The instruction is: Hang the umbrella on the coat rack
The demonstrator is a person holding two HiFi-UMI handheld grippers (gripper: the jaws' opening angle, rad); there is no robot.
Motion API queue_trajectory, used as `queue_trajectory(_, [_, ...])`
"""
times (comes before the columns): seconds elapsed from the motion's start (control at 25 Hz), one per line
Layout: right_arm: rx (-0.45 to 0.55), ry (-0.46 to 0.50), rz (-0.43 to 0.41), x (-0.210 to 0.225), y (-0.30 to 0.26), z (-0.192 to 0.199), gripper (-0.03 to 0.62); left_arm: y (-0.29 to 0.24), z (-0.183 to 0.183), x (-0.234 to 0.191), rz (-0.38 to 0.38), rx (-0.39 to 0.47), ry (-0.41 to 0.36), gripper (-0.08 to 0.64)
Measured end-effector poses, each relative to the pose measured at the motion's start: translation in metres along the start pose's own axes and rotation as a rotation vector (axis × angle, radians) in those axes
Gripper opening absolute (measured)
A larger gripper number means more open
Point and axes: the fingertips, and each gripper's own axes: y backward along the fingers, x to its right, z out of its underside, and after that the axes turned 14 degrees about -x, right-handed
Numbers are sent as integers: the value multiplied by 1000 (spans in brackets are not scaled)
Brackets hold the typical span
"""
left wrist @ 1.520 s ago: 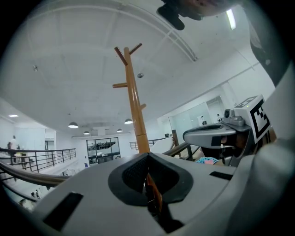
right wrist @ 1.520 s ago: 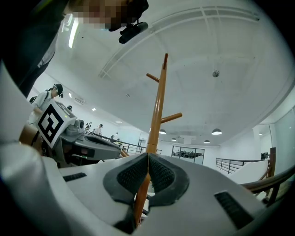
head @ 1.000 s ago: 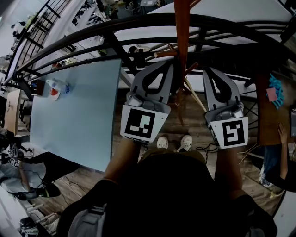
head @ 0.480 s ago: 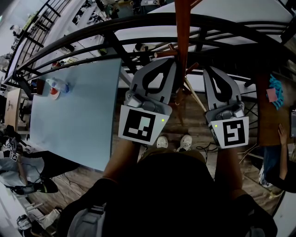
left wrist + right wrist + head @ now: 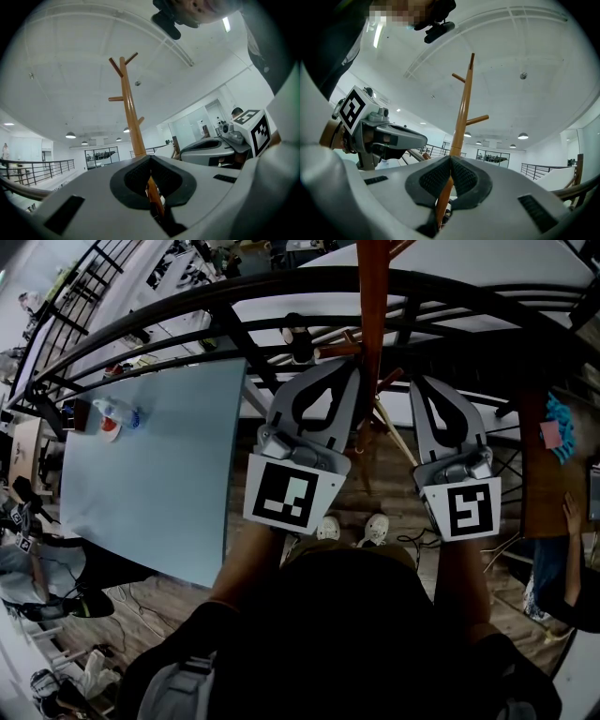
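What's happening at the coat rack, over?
Shut and empty: left gripper, right gripper. Coat rack straight ahead, pegs bare. No umbrella in view. Nothing blocking.

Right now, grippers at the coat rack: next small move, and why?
Probably back off and look around for the umbrella: the left gripper and right gripper are shut on nothing, facing the coat rack, and no umbrella shows.

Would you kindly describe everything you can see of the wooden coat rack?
The coat rack is a slim, upright pole of glossy orange-brown wood, with short pegs angling upward at several heights. Nothing hangs on the pegs in view. It stands just beyond the left claw and right claw, between them, and neither seems to touch it.
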Motion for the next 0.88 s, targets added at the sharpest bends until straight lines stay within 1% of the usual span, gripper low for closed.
queue_trajectory(0.2, [4,10,-8,-3,0,-1,31,1,2,-1,-3,-1,-3,12])
queue_trajectory(0.88, [2,1,4,3,2,1,31,-4,5,3,11,-11,6,12])
